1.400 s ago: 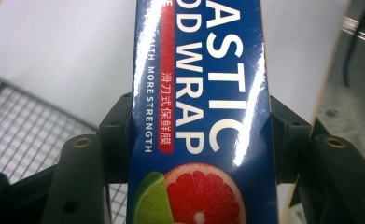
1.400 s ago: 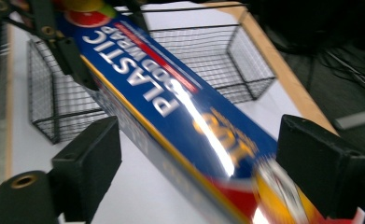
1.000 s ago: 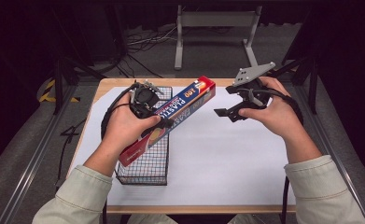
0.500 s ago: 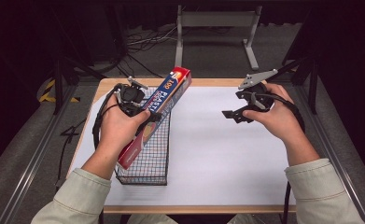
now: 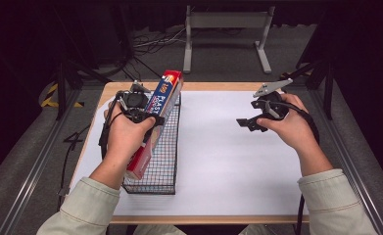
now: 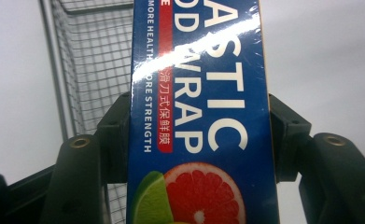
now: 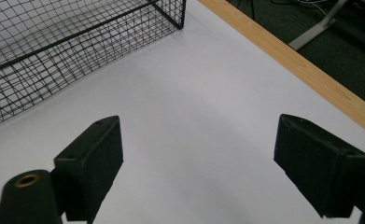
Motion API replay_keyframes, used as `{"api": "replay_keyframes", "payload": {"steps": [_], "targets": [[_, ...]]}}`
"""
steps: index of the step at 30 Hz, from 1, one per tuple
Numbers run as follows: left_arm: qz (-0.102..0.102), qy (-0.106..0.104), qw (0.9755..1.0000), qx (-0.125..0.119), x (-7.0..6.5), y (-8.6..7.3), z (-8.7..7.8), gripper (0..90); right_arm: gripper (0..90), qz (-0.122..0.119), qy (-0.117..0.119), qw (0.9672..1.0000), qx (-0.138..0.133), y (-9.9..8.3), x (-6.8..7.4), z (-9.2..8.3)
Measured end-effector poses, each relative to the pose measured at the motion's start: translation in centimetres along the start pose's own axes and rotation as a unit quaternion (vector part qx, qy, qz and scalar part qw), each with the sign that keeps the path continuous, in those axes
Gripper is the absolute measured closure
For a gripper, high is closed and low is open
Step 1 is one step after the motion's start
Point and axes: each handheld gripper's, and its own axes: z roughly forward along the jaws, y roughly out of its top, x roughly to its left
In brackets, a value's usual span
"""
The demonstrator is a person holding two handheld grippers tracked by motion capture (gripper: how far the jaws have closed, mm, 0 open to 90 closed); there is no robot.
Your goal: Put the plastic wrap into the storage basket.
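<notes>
A long blue and red plastic wrap box (image 5: 155,120) hangs lengthwise over the black wire basket (image 5: 160,161) at the table's left. My left gripper (image 5: 147,116) is shut on the box near its middle; in the left gripper view both pads press the sides of the box (image 6: 199,116), with the basket mesh (image 6: 91,60) behind it. My right gripper (image 5: 244,123) is held at the right over the white sheet, jaws apart with nothing between them. The right gripper view shows my right gripper (image 7: 199,168) above bare white sheet, the basket (image 7: 68,51) ahead on the left.
A white sheet (image 5: 228,161) covers the wooden table (image 5: 218,86), whose edge shows at the back. A metal stand (image 5: 226,22) and cables lie on the floor beyond. The person's forearms in pale sleeves come in from the bottom.
The left hand has swung the box from a slant across the table to lie along the basket. The right hand has sunk a little toward the sheet.
</notes>
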Motion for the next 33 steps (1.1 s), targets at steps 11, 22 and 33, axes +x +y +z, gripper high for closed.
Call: {"api": "replay_keyframes", "payload": {"steps": [11, 22, 33], "targets": [[-0.036, 0.003, 0.9993, -0.01, 0.3, -0.3, 1.3, 39.5, 16.4, 0.028, -0.036, 0.9989, 0.007, -1.2, -0.6, 0.5], [-0.035, 0.012, 0.9992, -0.013, 0.4, -0.7, 1.5, 39.4, 16.8, 0.065, -0.05, 0.9966, -0.009, -2.5, -1.3, 0.7], [-0.057, 0.017, 0.9981, -0.015, 1.0, -1.3, 2.7, 39.4, 16.8, 0.068, -0.058, 0.9958, -0.021, -3.0, -1.1, 1.3]]}}
